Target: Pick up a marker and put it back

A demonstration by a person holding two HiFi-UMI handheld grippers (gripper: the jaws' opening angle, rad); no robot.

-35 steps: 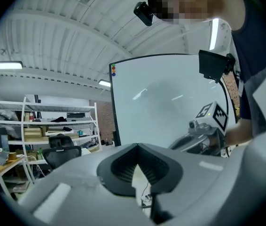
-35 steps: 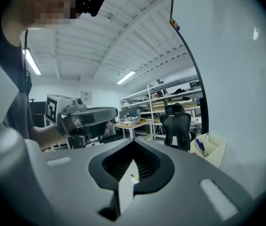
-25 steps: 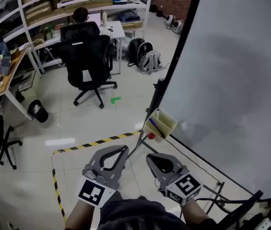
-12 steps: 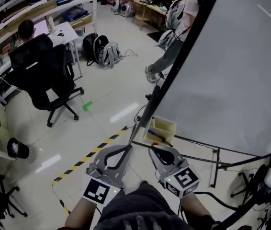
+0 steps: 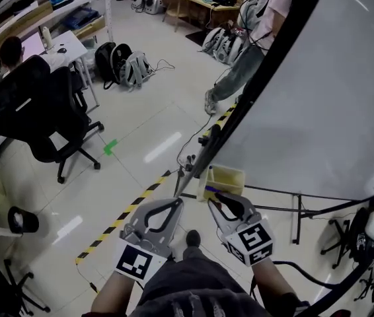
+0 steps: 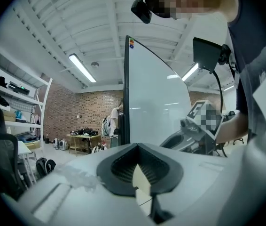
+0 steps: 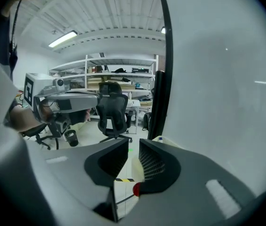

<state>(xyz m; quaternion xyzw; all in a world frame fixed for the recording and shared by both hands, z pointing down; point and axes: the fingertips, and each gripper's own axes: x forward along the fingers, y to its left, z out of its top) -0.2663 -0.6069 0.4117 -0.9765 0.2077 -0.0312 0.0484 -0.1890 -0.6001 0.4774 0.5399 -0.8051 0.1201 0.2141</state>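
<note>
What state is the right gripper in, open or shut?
Open. The right gripper has just been opening; its fingers stand apart with a clear gap, nothing gripped.

Pale tile floor point(image 5: 141, 131) w/ hazard tape point(image 5: 124, 215); black office chair point(image 5: 38, 111), shelves point(image 7: 119, 79); brick back wall point(image 6: 72, 117).

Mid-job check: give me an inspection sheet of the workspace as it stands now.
Surface: whiteboard upright, blank.
Job's things: marker lying in yellow tray at board's lower edge.
Clutter: backpacks on floor.
Grippers: left gripper shut, empty; right gripper at the tray, jaws just been opening, nothing between them.
Cables: black cable by board's stand.
Surroundings: seated person, office chair, standing person, striped floor tape.
</note>
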